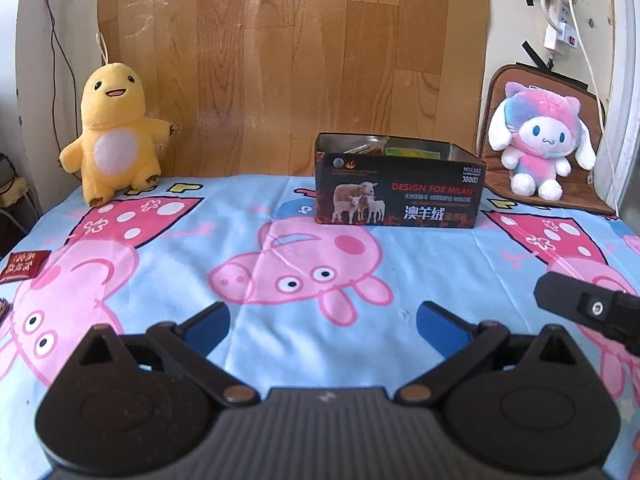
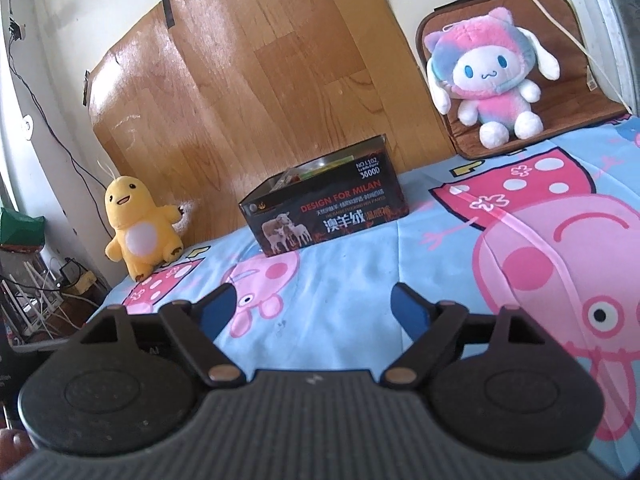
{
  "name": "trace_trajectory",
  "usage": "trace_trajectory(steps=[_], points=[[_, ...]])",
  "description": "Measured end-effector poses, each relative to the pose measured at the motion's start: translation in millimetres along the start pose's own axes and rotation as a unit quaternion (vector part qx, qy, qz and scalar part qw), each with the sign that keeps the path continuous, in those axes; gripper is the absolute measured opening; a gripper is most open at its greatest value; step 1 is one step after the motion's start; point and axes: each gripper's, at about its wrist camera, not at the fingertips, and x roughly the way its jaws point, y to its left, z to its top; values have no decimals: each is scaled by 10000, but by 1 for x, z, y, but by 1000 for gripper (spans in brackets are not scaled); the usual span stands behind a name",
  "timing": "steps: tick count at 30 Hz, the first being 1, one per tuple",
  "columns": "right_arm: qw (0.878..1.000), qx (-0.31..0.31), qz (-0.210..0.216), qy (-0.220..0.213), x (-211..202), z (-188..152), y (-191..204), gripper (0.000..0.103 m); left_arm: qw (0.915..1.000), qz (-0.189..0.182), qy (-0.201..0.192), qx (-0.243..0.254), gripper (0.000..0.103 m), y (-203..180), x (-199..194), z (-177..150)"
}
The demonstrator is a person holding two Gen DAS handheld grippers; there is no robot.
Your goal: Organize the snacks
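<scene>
A dark tin box (image 1: pixel 398 194) printed with sheep stands open at the back of the bed, and snack packets show inside it. In the right wrist view the same tin box (image 2: pixel 324 208) sits ahead and slightly left. A small dark red snack packet (image 1: pixel 25 266) lies on the sheet at the far left edge. My left gripper (image 1: pixel 324 324) hovers open over the cartoon-pig sheet with nothing between its blue pads. My right gripper (image 2: pixel 312 306) is open too and holds nothing; part of its black finger (image 1: pixel 588 310) shows at the right of the left wrist view.
A yellow plush toy (image 1: pixel 114 136) stands at the back left against a wood-pattern board (image 1: pixel 288 64). A pink and blue plush (image 1: pixel 536 136) sits on a brown cushion (image 1: pixel 586 184) at the back right. Cables and a power strip (image 1: pixel 560 12) hang on the wall.
</scene>
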Motion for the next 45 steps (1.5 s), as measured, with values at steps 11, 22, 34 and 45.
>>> trace_trajectory(steps=[11, 22, 34, 45], points=[[9999, -1, -61, -127, -3, 0, 0, 91, 9997, -209, 80, 79, 103, -6, -3, -2], [9996, 36, -191, -224, -4, -3, -2, 96, 9989, -433, -66, 193, 103, -13, -10, -3], [9996, 158, -172, -185, -4, -3, -6, 96, 9985, -492, -2, 258, 103, -16, -7, -5], [9995, 174, -170, -191, -6, -3, -6, 96, 9990, -344, -85, 273, 103, -17, -9, -5]])
